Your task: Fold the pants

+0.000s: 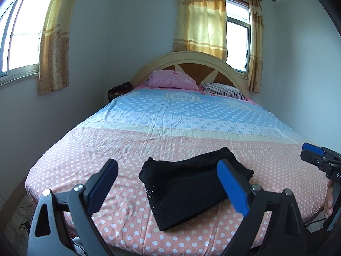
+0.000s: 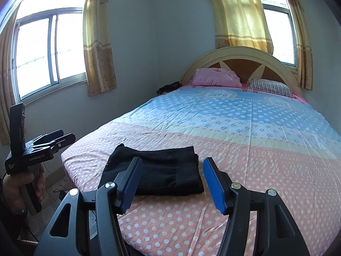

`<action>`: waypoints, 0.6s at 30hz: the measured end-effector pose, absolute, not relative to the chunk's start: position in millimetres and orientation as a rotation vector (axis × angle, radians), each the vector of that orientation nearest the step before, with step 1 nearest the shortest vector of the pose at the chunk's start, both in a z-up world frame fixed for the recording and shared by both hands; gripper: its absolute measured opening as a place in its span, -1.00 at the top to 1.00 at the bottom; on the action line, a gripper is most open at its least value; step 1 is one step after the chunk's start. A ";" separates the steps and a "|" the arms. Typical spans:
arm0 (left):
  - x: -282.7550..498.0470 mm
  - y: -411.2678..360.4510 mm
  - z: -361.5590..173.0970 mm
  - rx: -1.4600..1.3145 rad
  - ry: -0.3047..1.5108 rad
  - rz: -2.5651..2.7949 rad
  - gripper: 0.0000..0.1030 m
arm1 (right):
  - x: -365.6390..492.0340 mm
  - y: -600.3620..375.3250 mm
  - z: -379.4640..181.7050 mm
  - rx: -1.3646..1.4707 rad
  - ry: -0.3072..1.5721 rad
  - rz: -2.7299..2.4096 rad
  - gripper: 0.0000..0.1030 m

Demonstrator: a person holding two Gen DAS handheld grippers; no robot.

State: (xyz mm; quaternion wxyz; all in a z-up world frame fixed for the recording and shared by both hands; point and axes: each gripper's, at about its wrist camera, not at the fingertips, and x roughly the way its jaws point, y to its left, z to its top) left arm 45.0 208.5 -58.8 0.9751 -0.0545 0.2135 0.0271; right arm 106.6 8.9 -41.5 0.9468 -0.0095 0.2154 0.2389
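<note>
Black pants [image 1: 187, 189] lie folded into a compact stack near the foot of the bed [image 1: 170, 136], also in the right wrist view [image 2: 162, 172]. My left gripper [image 1: 168, 166] is open and empty, held back from and above the pants. My right gripper [image 2: 172, 164] is open and empty, just in front of the stack. The right gripper shows at the right edge of the left wrist view [image 1: 309, 151]. The left gripper shows at the left of the right wrist view [image 2: 64, 135], off the bed's side.
The bed has a pink and blue polka-dot sheet [image 2: 245, 132]. A pink pillow [image 1: 172, 80] and a striped pillow [image 1: 223, 90] lie by the headboard [image 1: 187, 60]. Walls, windows and curtains [image 1: 54, 42] surround the bed. Cables lie on the floor [image 2: 61, 192].
</note>
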 end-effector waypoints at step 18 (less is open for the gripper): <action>42.1 198.8 -57.9 -0.100 0.426 0.057 -0.88 | 99.2 12.7 -45.1 -0.031 0.437 0.505 -0.18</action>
